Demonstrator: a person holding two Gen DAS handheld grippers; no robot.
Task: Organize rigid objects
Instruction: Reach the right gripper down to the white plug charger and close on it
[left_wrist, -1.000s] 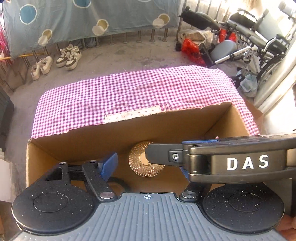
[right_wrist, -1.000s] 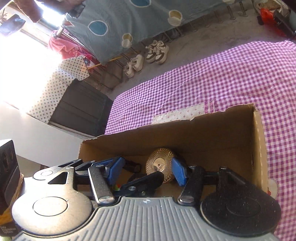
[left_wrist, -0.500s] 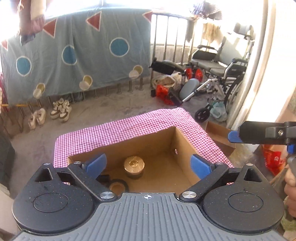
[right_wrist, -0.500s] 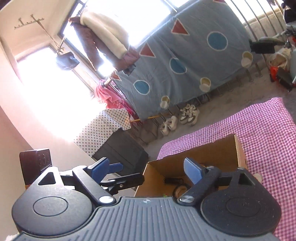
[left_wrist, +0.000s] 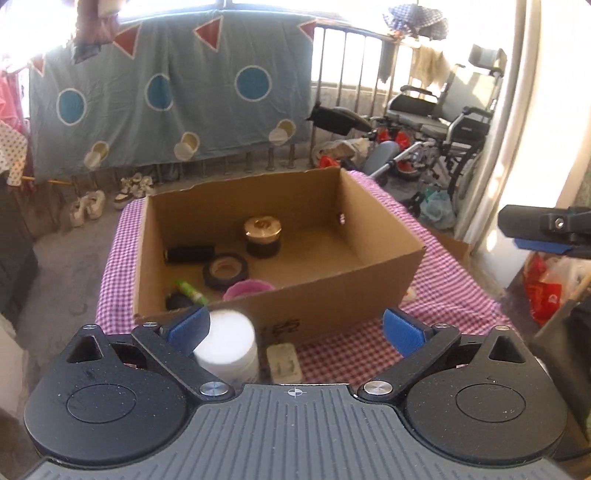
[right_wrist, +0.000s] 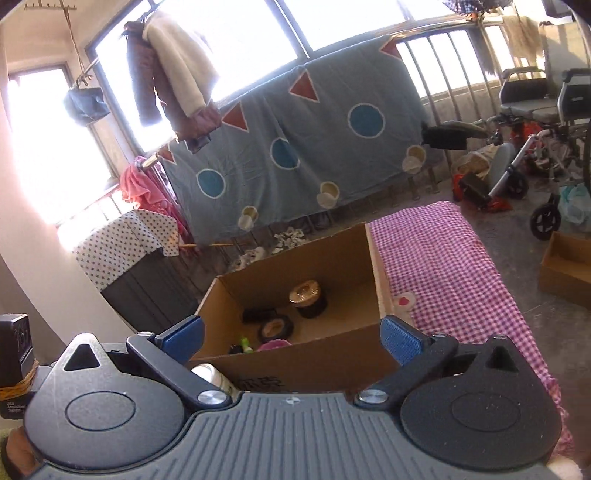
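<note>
Just below the left gripper (left_wrist: 295, 326) stand a white tub (left_wrist: 226, 345) and a small cream block (left_wrist: 282, 363) on the checked cloth (left_wrist: 436, 291). Beyond them the open carton (left_wrist: 332, 295) holds a pink cup (left_wrist: 247, 288), tape roll (left_wrist: 225, 270), black cylinder (left_wrist: 190, 253) and gold-lidded jar (left_wrist: 263, 236). Both grippers tilt downward toward the carton; the left's jaws are opening, the right gripper's (right_wrist: 291, 338) spread wide, nothing between either pair.

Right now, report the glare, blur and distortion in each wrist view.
Left wrist view: the white jar in front of the cardboard box is blurred; glare along the top edge; fisheye bends the railing. Right wrist view: windows blown out white, washing the left wall; box contents shaded but readable.
</note>
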